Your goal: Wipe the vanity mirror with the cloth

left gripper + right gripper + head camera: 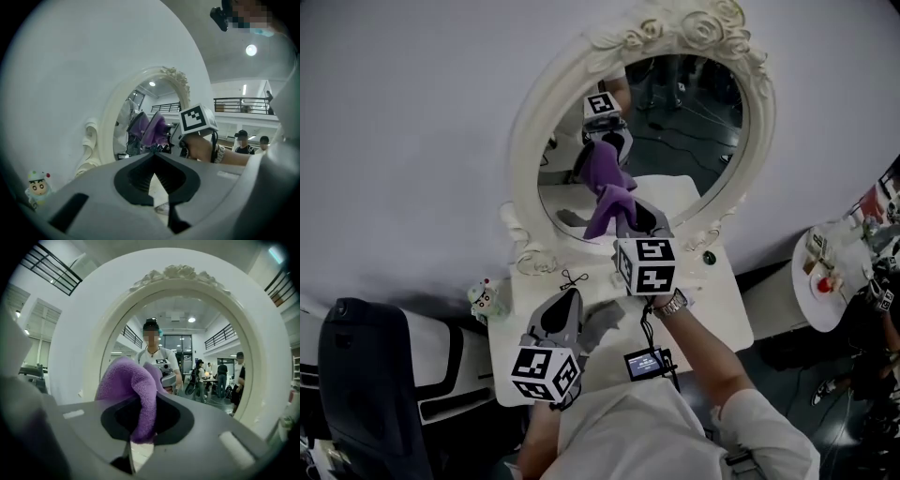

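Cloth (136,385) clamped in right gripper (626,216), at vanity mirror (680,122); left gripper (153,158) closed, empty

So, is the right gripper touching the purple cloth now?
Touching. The right gripper view shows the purple cloth pinched between the jaws of the right gripper.

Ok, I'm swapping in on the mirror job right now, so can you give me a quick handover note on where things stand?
Right gripper: shut on the purple cloth, raised to the lower left of the vanity mirror. The cloth looks pressed to the glass.
Left gripper: shut, nothing between its jaws, low over the white table in front of the mirror.
Done: the cloth is gripped and at the glass. How much is already wiped can't be told.
Left: wipe across the glass, probably including the upper and right parts.
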Tool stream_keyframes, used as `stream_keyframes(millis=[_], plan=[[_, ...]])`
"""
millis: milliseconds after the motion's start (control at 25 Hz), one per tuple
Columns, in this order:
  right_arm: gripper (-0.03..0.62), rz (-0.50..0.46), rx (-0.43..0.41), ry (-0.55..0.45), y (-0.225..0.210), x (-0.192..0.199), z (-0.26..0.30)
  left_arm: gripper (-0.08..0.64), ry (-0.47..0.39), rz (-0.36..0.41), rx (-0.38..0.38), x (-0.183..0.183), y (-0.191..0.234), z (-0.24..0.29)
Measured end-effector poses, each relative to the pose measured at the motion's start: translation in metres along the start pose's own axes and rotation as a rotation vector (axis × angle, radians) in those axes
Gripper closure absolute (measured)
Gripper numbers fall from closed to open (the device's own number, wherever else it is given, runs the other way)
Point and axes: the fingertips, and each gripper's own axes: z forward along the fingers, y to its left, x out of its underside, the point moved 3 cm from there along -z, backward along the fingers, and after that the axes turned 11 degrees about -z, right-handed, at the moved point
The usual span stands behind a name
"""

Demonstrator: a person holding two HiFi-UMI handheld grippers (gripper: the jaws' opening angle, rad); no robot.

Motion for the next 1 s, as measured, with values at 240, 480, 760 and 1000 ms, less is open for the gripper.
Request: stream_keyframes(millis=[240, 480, 760, 1000], plan=[[0.531, 0.13, 0.08, -0.051, -0.091, -0.027, -0.043, 0.557, 0.008, 0.021, 0.087, 0.0, -0.037, 0.02], [0.531, 0.139, 0.032, -0.193, -0.11, -0.043, -0.105, 0.557, 0.029, 0.056, 0.165, 0.014, -0.062, 0.021], [0.531, 0.281, 0.006, -0.215, -0.108, -0.007, -0.193, 0.557, 0.001, 0.091, 0.093, 0.038, -0.05, -0.002], [0.531, 0.319, -0.053, -0.16, -0.098, 0.063, -0.228, 0.557, -0.09, 0.122, 0.02, 0.05, -0.051, -0.03]])
